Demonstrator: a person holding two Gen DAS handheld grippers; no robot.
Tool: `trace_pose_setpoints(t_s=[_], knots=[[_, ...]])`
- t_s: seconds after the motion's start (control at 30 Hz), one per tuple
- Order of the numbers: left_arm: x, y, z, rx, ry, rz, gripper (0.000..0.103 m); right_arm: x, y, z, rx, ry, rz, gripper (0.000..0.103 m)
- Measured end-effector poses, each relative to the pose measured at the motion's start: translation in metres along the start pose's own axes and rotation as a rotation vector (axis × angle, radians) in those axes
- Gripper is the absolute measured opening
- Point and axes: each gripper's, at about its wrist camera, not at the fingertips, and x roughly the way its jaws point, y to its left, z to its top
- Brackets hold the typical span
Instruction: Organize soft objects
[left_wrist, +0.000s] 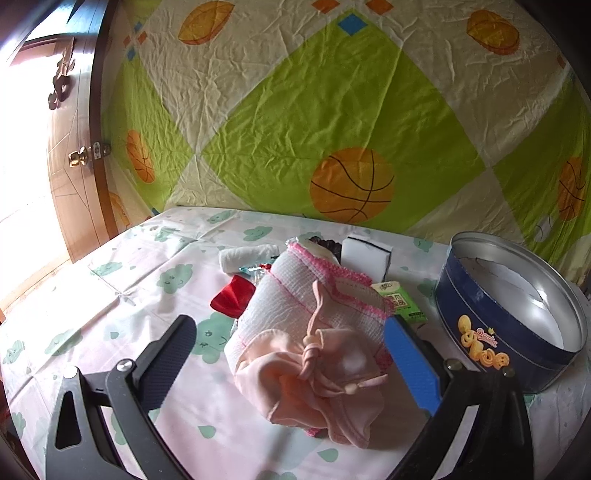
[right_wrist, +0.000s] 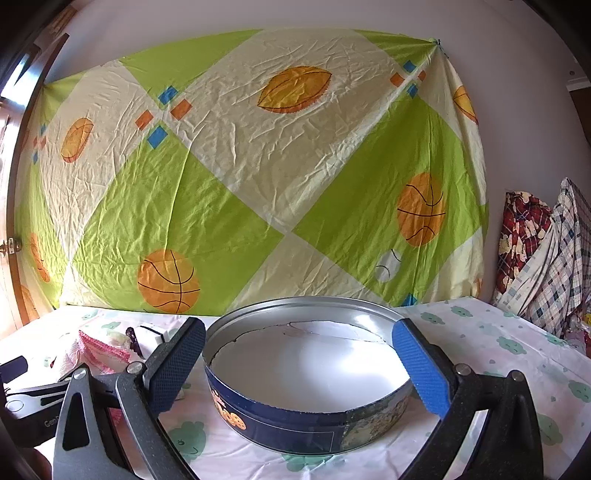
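Pink and peach cloth makes up the soft pile (left_wrist: 306, 332) at the centre of the left wrist view: a white waffle towel edged in pink crochet (left_wrist: 291, 291) with a peach drawstring pouch (left_wrist: 325, 373) lying on its near end. The left gripper (left_wrist: 291, 358) has its fingers spread wide apart to either side of the pile, gripping nothing. At 11 o'clock from the pile lies a red cloth (left_wrist: 232, 299), at 12 a rolled white cloth (left_wrist: 245, 254), at 2 a green packet (left_wrist: 399, 301). The round blue tin (left_wrist: 509, 321), open and lined white, stands at 3 o'clock. In the right wrist view the right gripper (right_wrist: 299, 362) is spread open around that tin, not squeezing it. Everything rests on a cloud-print sheet (left_wrist: 129, 288).
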Motion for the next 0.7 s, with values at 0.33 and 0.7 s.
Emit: trace_pose_setpoints(t_s=[0.33, 0.7], knots=[[0.0, 0.015, -0.008, -0.002, 0.08, -0.007, 0.103, -0.006, 0.009, -0.001, -0.027, -0.006, 0.045, 0.102], [0.017, 0.005, -0.017, 0.025, 0.23, -0.115, 0.092, 0.0, 0.007, -0.001, -0.012, 0.045, 0.052, 0.102]])
